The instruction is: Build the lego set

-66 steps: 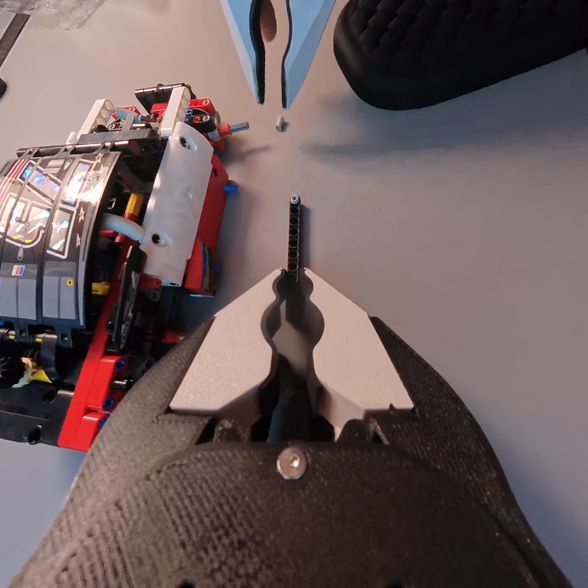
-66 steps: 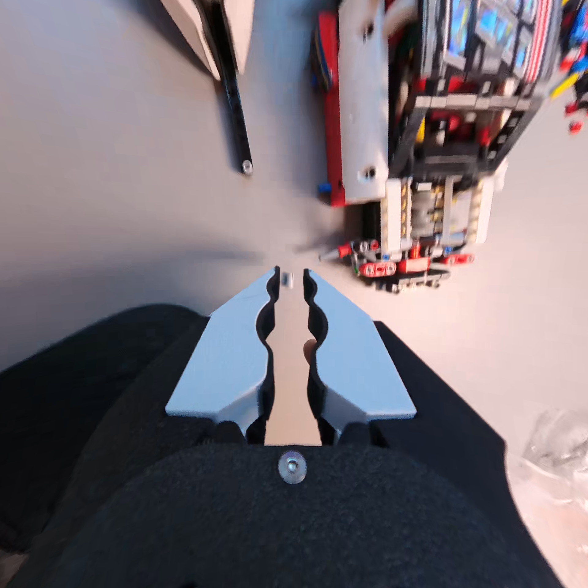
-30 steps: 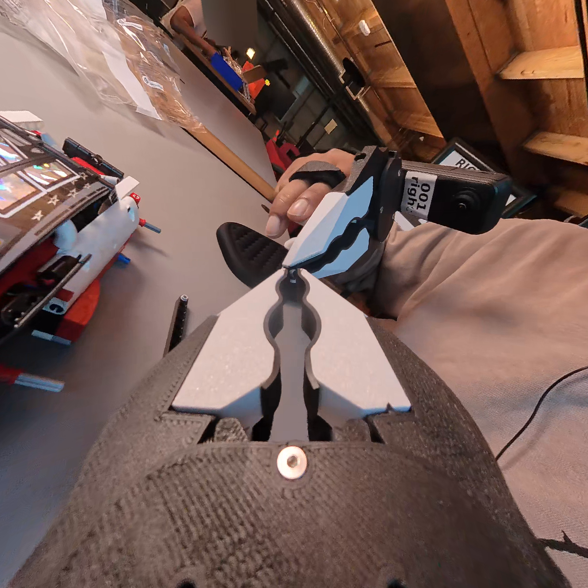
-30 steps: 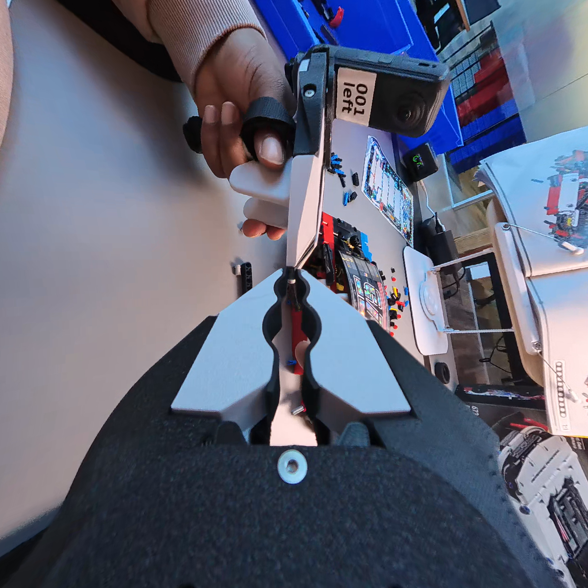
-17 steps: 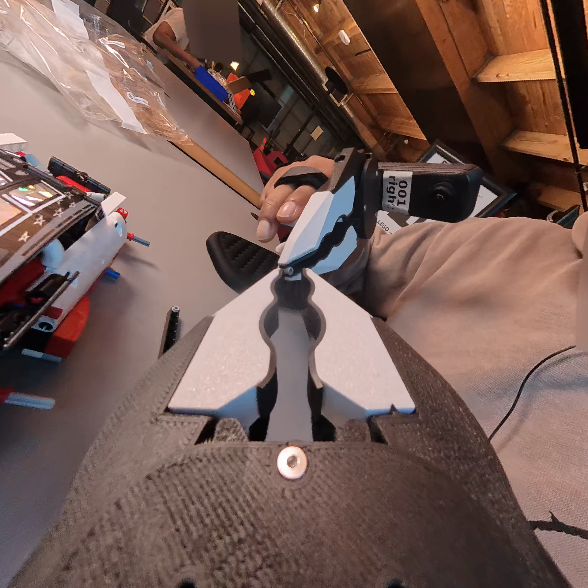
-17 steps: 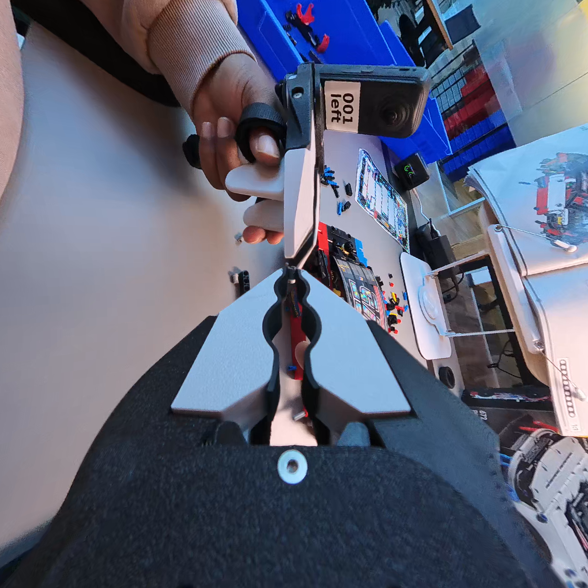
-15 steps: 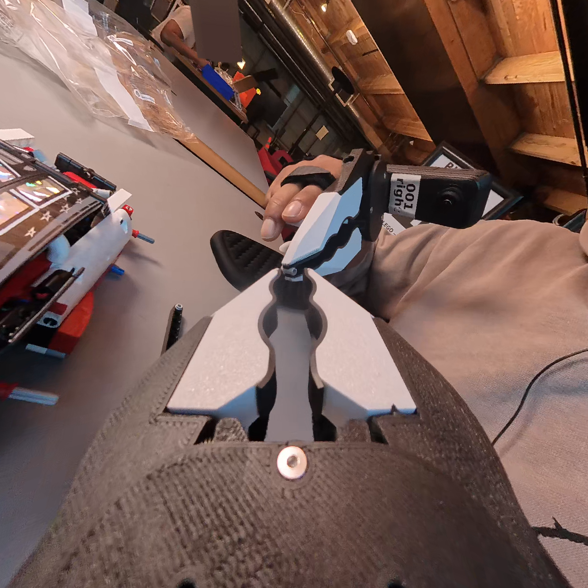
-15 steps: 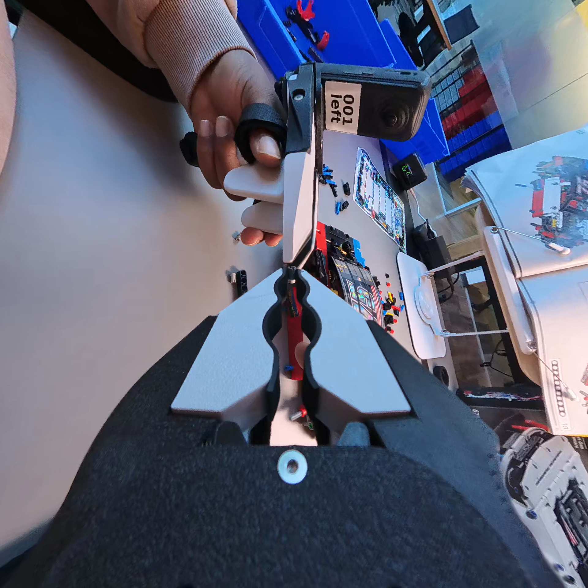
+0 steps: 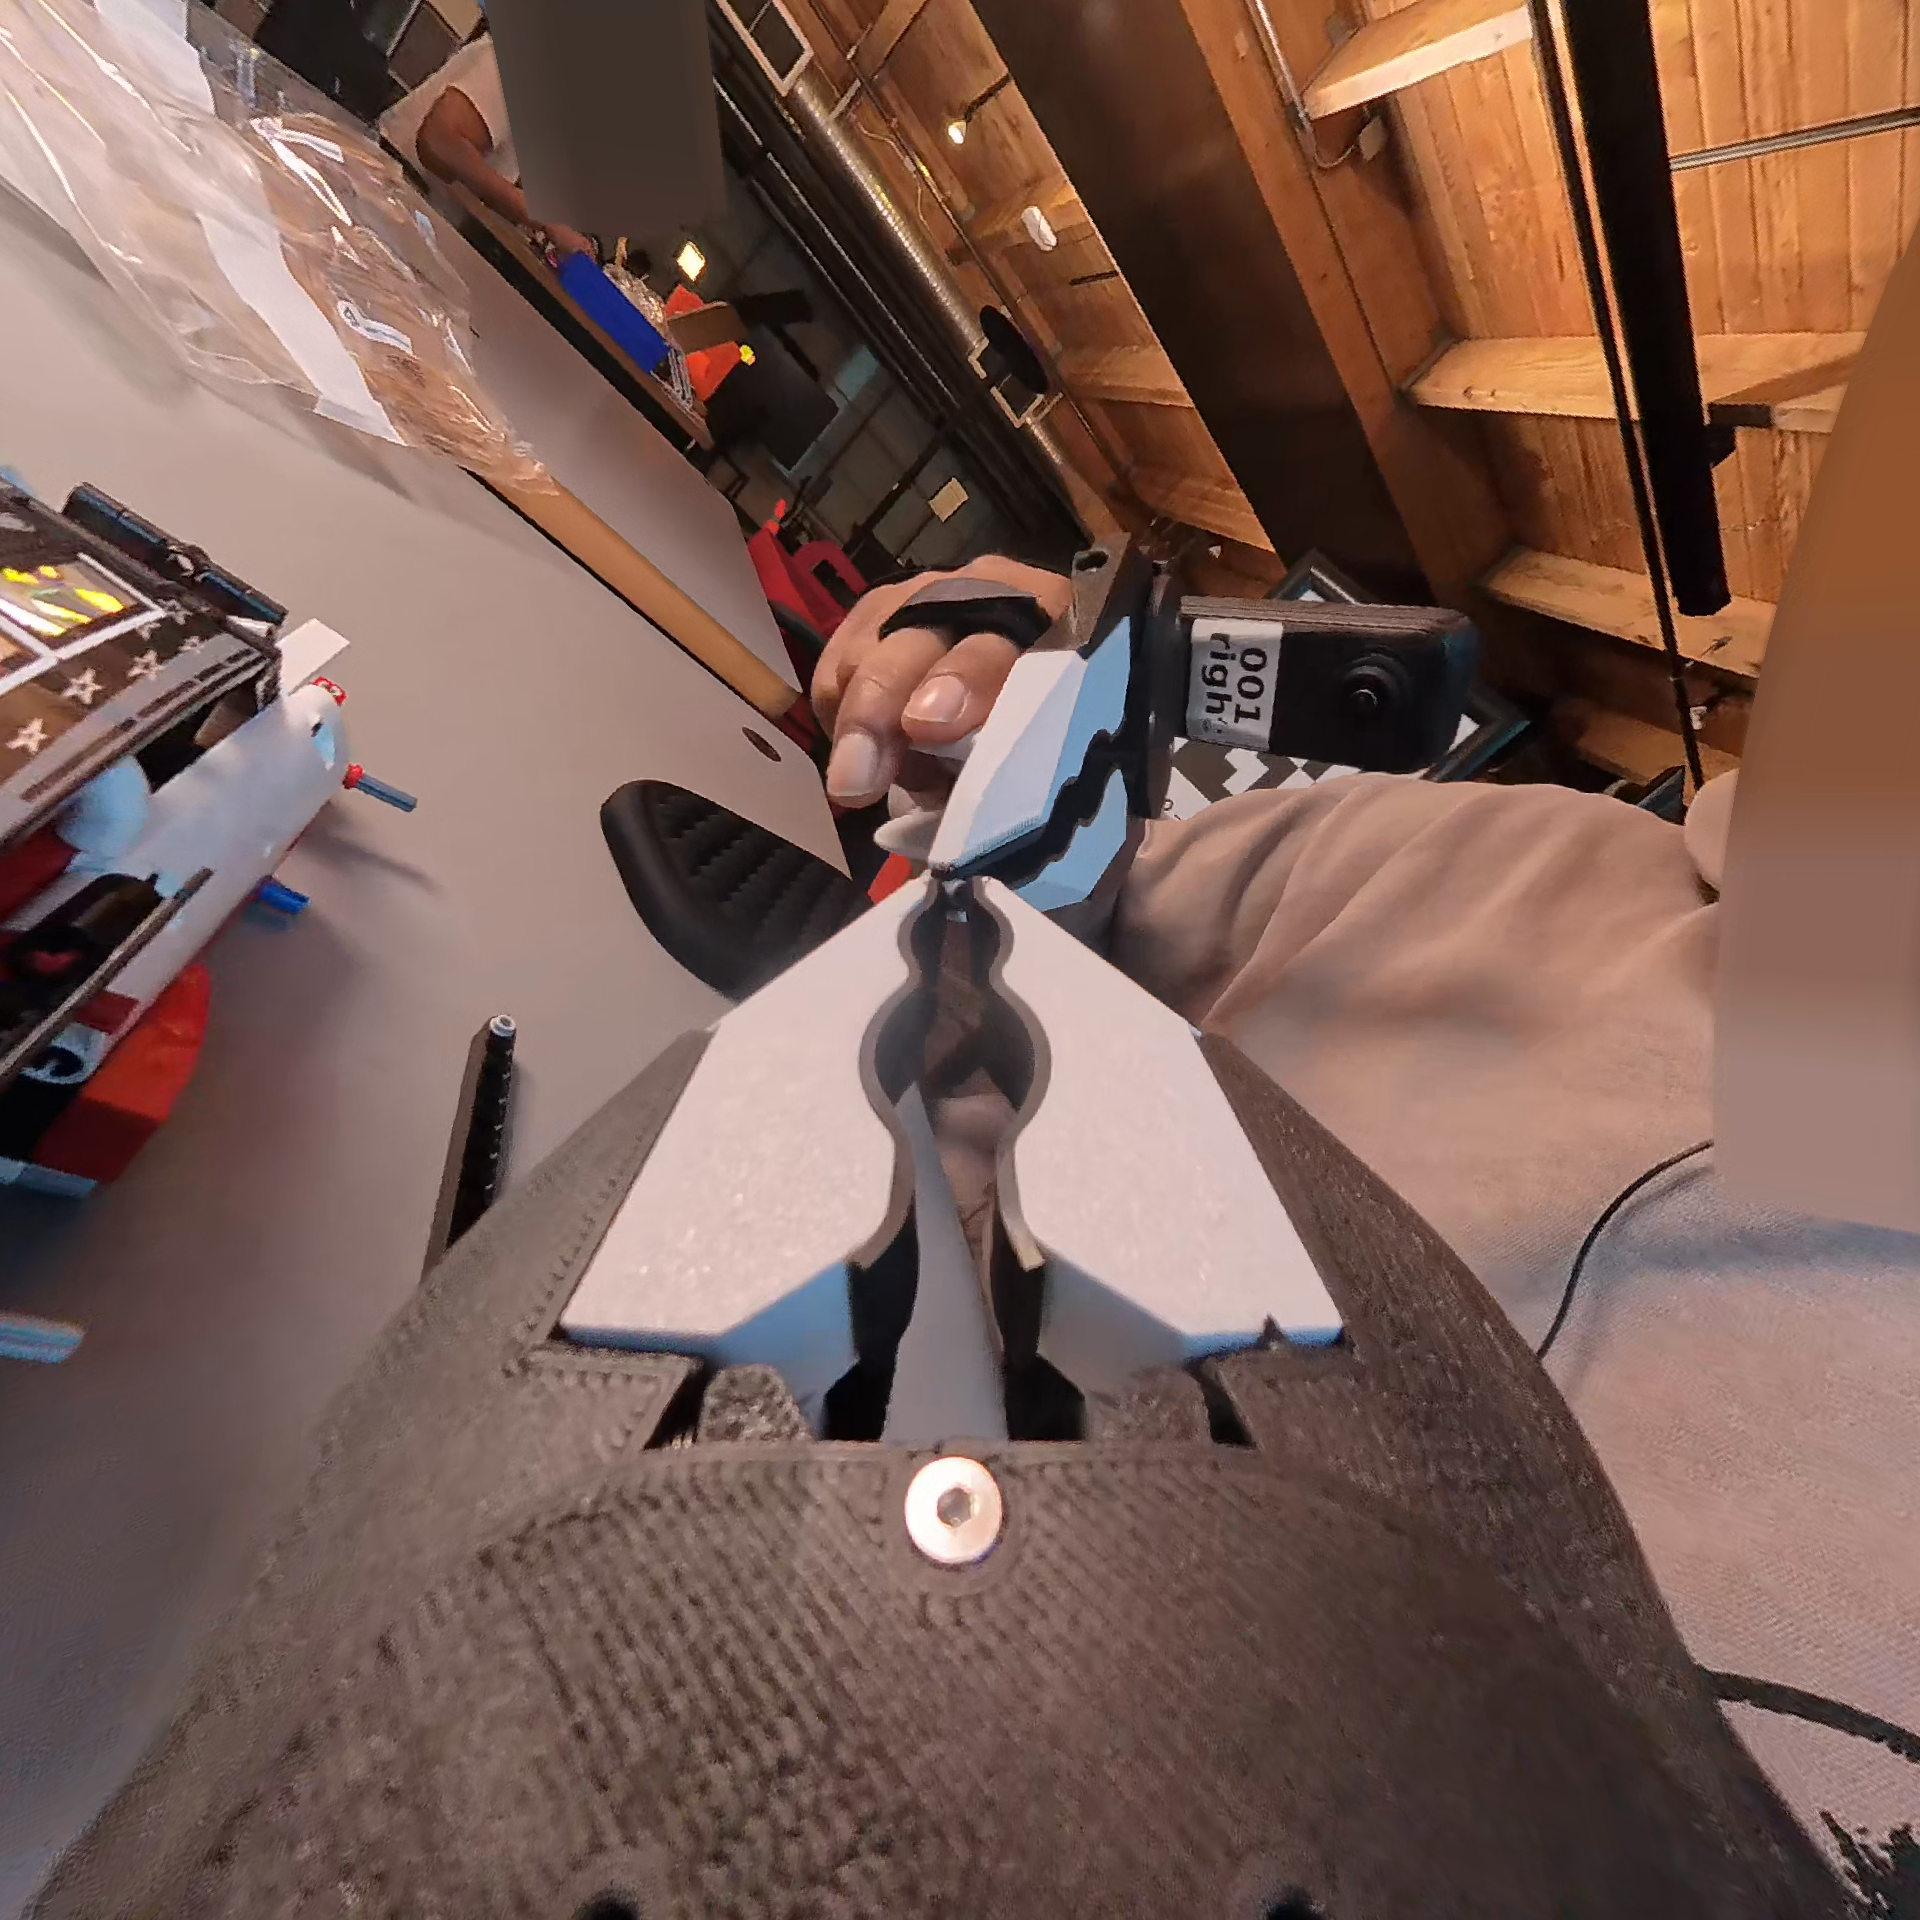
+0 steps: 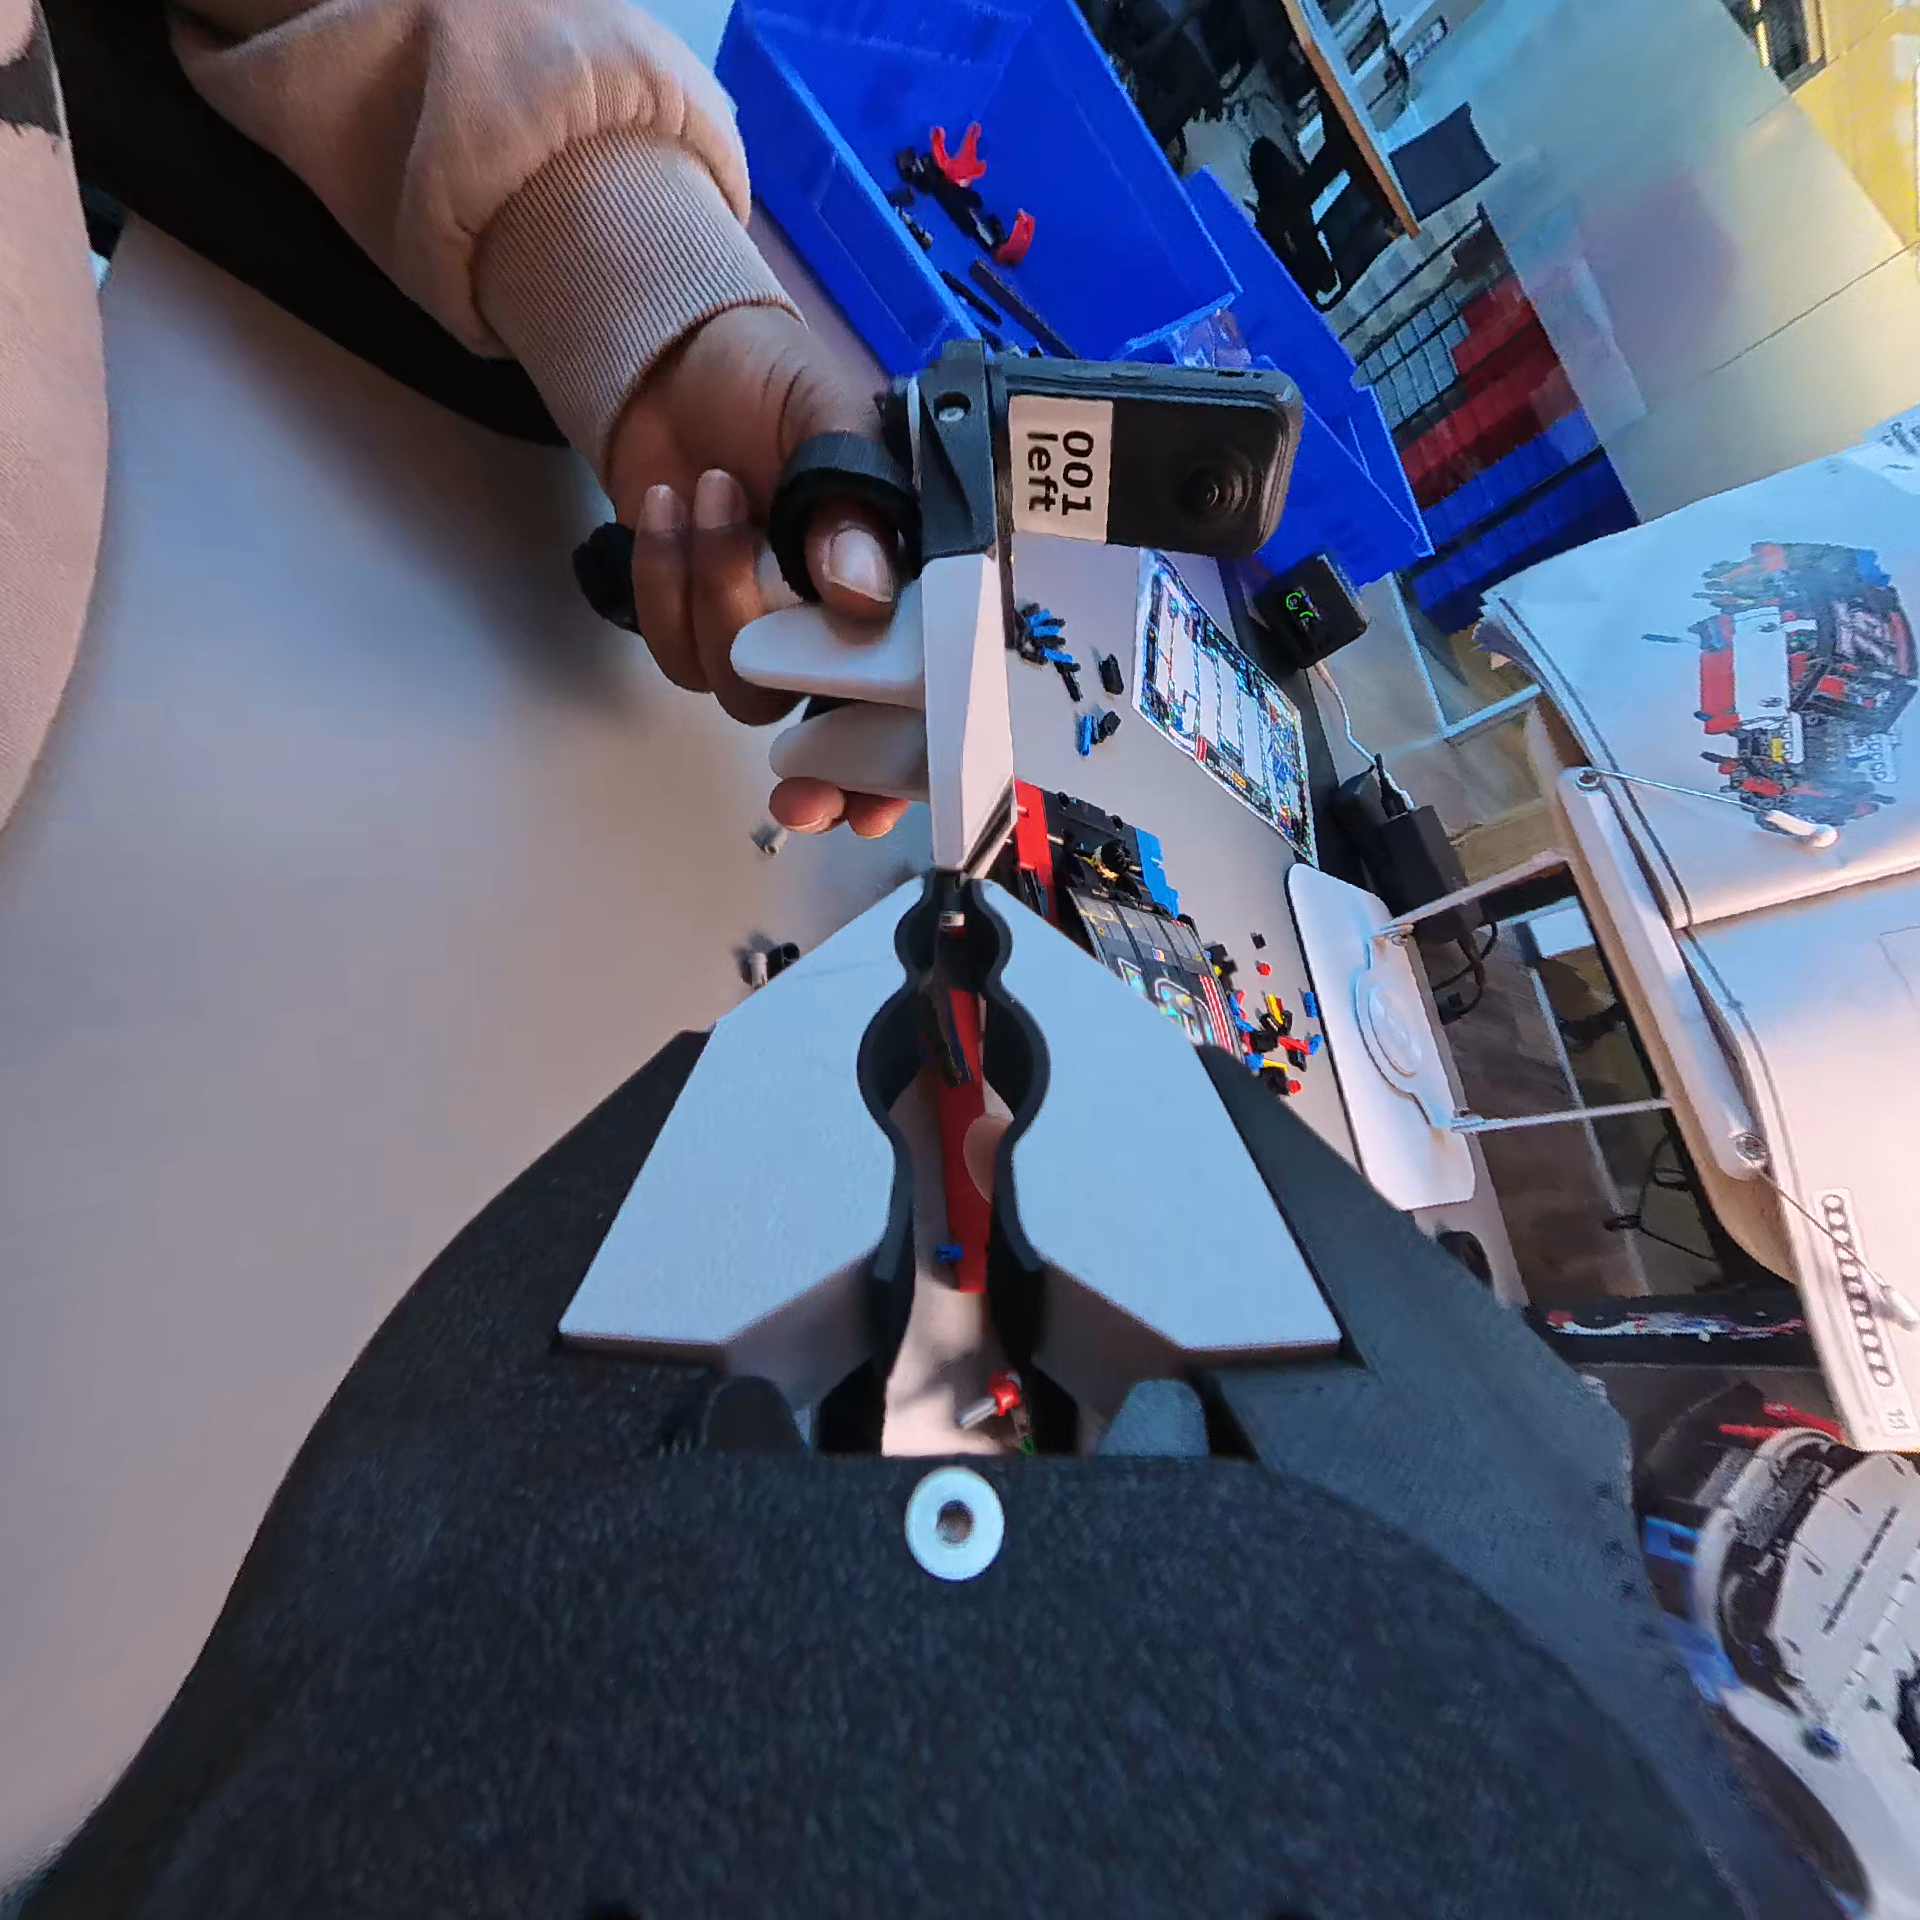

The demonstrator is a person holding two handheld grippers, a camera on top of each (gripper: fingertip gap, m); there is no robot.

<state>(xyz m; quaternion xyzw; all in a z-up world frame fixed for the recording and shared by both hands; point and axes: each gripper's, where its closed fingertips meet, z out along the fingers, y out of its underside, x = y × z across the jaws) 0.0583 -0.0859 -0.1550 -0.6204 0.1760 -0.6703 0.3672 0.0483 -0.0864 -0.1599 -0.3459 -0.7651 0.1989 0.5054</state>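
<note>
Step in hand, by my reading: both grippers raised tip to tip above the counter (image 9: 540, 644), left gripper (image 9: 954, 906) and right gripper (image 10: 952, 902) jaws narrowed on a tiny grey pin (image 10: 951, 918), apparently a handover; next, one releases, then the pin goes to the black beam (image 9: 486, 1101) beside the red-and-white lego truck (image 9: 156, 831) near the counter's edge.

A grey table (image 9: 436, 644) is filling the left of the left wrist frame, carrying the model (image 9: 125, 831) at the left edge, a black beam (image 9: 483, 1112) at centre left, and plastic bags (image 9: 229, 239) at upper left.
</note>
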